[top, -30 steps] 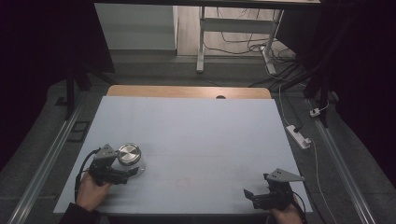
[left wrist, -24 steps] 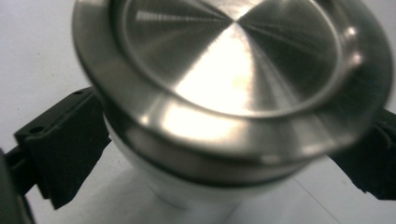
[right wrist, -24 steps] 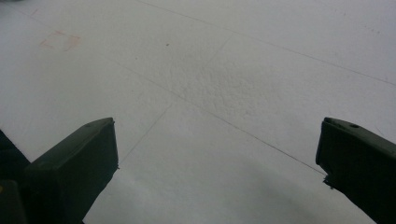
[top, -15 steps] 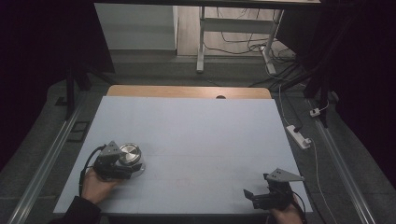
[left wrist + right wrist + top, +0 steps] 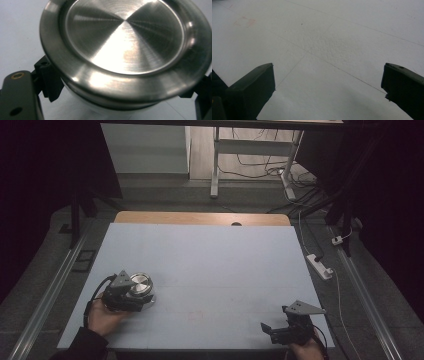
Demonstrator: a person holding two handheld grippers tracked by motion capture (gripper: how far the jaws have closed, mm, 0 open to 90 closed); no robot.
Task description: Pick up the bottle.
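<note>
A round white jar with a brushed steel lid (image 5: 140, 282) (image 5: 125, 37) stands at the front left of the pale table (image 5: 215, 265). My left gripper (image 5: 140, 296) (image 5: 123, 101) reaches in from the near side. Its black jaws have just been closing and now press on the jar's body below the lid rim, one on each side. At the front right corner my right gripper (image 5: 266, 328) (image 5: 329, 82) rests low over bare table surface, its jaws wide apart with nothing between them.
A wooden strip (image 5: 200, 218) runs along the table's far edge. On the floor to the right lies a white power strip (image 5: 320, 266) with cables. Metal rails (image 5: 55, 290) flank the table, and a white frame leg (image 5: 215, 165) stands behind it.
My left gripper has slid forward around the jar and its jaws have closed on it. The right gripper has stayed where it was.
</note>
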